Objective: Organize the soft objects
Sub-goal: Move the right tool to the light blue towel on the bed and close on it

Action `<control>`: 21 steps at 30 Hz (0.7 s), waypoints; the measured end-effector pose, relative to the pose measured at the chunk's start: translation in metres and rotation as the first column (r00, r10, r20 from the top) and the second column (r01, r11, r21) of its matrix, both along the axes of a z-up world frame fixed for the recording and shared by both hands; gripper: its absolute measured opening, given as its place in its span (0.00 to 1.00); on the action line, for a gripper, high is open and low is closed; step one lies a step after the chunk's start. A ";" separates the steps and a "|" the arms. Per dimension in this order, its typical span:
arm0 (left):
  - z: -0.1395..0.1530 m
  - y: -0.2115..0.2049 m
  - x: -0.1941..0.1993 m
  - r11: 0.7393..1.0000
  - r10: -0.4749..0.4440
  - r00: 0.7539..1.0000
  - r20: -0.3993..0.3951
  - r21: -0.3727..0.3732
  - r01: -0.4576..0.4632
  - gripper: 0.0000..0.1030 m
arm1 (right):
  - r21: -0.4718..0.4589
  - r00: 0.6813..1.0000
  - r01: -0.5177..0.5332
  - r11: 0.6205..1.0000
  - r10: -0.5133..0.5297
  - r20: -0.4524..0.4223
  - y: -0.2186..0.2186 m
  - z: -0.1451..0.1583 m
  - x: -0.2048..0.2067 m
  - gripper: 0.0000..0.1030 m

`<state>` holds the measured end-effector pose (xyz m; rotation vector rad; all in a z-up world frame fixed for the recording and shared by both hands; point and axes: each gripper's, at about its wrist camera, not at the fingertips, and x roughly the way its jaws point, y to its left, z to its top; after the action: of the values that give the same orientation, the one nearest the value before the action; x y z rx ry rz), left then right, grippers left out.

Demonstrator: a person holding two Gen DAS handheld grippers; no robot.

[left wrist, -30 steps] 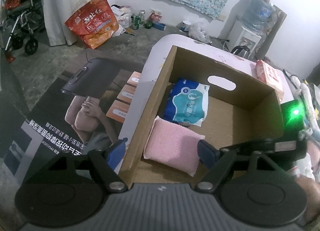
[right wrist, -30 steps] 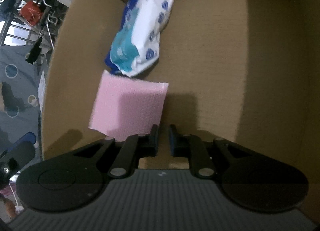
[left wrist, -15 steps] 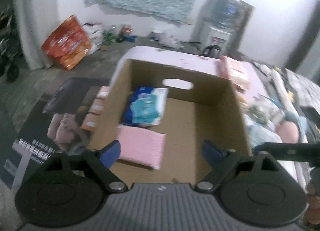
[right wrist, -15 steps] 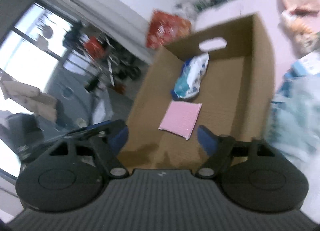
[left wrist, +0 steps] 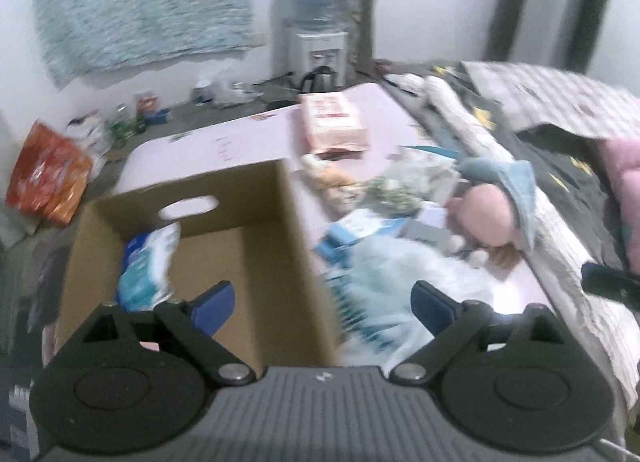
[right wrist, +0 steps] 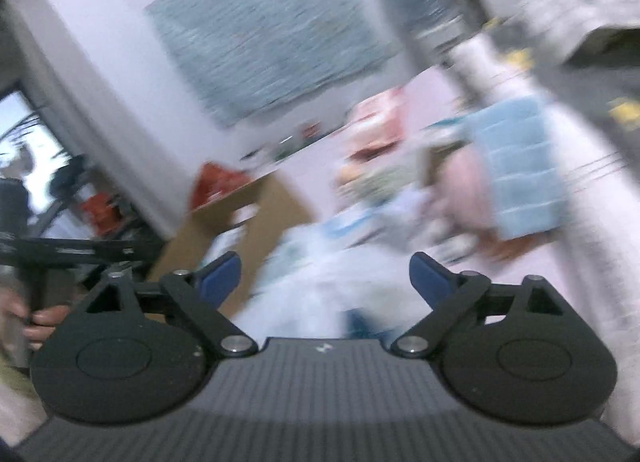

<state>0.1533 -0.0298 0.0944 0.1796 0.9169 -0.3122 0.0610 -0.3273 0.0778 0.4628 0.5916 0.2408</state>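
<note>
A brown cardboard box [left wrist: 280, 222] stands on the pale pink table, with a blue-and-white soft pack [left wrist: 148, 266] inside at its left. My left gripper [left wrist: 322, 302] is open and empty, above the box's right wall. To the right lies a heap of soft things: a pale plastic-wrapped pack [left wrist: 384, 282], a pink plush [left wrist: 480, 214] and a light blue cloth [left wrist: 516, 190]. My right gripper [right wrist: 324, 278] is open and empty, above the pale pack [right wrist: 320, 262]; that view is blurred. The pink plush [right wrist: 464, 182] and blue cloth [right wrist: 520, 166] show there too.
A pink tissue pack [left wrist: 334, 122] lies at the table's far end. A water dispenser [left wrist: 316, 22] stands by the back wall. A patterned blanket [left wrist: 560, 110] covers the bed on the right. An orange bag [left wrist: 44, 174] sits on the floor at left.
Both grippers have swung right, from over the box toward the heap of soft things. The right gripper, shut inside the box a second ago, has opened and lifted out.
</note>
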 end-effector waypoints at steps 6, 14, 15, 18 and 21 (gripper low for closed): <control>-0.015 -0.086 0.026 0.992 -0.120 0.993 -0.008 0.038 0.121 0.93 | 0.057 0.979 0.192 0.980 -0.195 0.056 -0.080 -0.029 0.025 0.92; -0.049 -0.188 0.056 0.960 -0.268 0.962 -0.044 0.067 0.271 0.91 | 0.162 0.964 0.260 0.952 -0.265 0.008 -0.153 -0.089 0.131 0.92; -0.054 -0.198 0.058 0.955 -0.285 0.957 -0.045 0.078 0.288 0.91 | 0.176 0.965 0.258 0.950 -0.263 0.005 -0.159 -0.095 0.142 0.92; -0.065 -0.217 0.061 0.944 -0.314 0.947 -0.062 0.087 0.319 0.86 | 0.179 0.971 0.237 0.955 -0.240 -0.007 -0.166 -0.107 0.169 0.92; -0.075 -0.226 0.063 0.937 -0.333 0.940 -0.077 0.083 0.339 0.86 | 0.129 0.980 0.201 0.971 -0.199 -0.031 -0.163 -0.120 0.199 0.73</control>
<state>0.2164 -0.2558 0.0195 0.4197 0.9630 -0.5946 0.2600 -0.4899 -0.0420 0.6492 0.5440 0.0834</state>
